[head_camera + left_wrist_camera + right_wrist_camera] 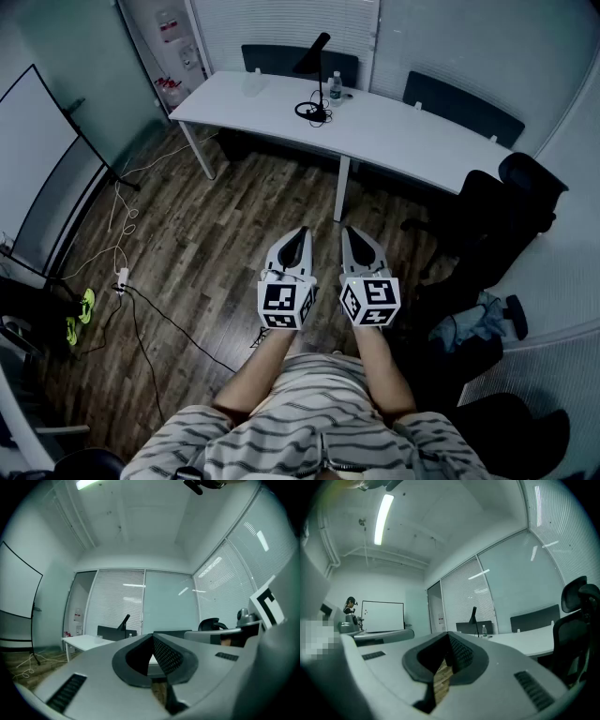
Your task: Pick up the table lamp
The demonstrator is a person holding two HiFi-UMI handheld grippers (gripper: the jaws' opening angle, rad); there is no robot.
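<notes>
The black table lamp [317, 77] stands on the far side of the white table [403, 136], its cord coiled at its foot. It also shows small and distant in the left gripper view as the lamp [125, 621], and in the right gripper view as the lamp [474, 616]. My left gripper [301, 232] and right gripper [348, 231] are held side by side over the wooden floor, well short of the table. Both point level toward it. The left gripper [153, 636] has its jaws together with nothing between them. So does the right gripper [449, 634].
A small water bottle [335, 87] stands next to the lamp. Dark chairs [461, 106] line the table's far side and a black office chair [527, 183] sits at the right. A whiteboard [33, 169] stands at the left, with cables [122, 225] on the floor.
</notes>
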